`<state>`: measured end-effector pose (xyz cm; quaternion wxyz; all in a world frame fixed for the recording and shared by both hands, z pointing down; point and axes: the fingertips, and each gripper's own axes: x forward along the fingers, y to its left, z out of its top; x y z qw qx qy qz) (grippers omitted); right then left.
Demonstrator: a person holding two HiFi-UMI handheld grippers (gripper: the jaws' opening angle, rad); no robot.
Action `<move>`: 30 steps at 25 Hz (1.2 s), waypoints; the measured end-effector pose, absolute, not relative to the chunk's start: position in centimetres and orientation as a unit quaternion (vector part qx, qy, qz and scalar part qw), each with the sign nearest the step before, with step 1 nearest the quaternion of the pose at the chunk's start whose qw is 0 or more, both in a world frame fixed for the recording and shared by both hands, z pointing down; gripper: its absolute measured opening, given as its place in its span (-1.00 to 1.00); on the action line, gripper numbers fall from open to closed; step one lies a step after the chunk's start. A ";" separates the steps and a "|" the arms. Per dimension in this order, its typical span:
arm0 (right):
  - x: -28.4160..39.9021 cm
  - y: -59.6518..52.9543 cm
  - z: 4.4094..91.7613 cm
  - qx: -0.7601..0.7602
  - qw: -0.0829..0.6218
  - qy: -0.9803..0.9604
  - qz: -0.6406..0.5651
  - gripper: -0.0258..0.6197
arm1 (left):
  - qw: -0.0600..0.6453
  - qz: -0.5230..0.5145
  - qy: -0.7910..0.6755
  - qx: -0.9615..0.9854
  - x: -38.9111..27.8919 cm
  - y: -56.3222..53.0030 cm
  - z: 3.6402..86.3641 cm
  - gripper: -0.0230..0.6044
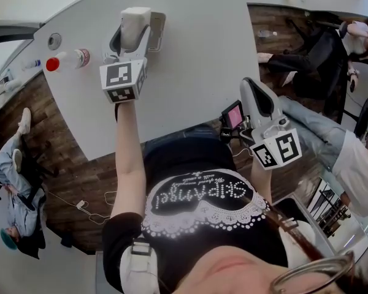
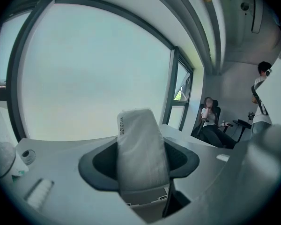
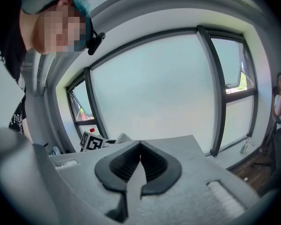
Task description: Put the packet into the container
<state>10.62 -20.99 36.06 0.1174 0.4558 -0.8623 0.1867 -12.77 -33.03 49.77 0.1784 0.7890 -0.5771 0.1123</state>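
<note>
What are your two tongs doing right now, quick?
Left tongs: closed on the white packet.
Right tongs: closed, holding nothing.

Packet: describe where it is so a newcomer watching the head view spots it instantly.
Look over the big white table, at the left gripper with its black-and-white marker cube. The packet is the plain white pouch clamped between its jaws, unlike the red-capped bottle on the table to its left.

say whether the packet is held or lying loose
Held: in the left gripper view the packet stands upright between the jaws of the left gripper, which close against its two sides.
</note>
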 end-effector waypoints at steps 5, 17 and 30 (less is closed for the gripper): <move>11.1 -21.0 36.4 0.457 0.119 -0.861 0.190 -0.92 | 0.190 0.127 -0.582 0.781 -12.9 -33.2 51.7 -0.07; 11.3 -21.4 36.7 0.452 0.118 -0.863 0.195 -0.91 | 0.197 0.156 -0.562 0.788 -11.9 -32.5 52.9 -0.06; 11.1 -21.6 36.7 0.448 0.116 -0.865 0.197 -0.92 | 0.216 0.208 -0.551 0.779 -11.8 -32.3 54.9 -0.06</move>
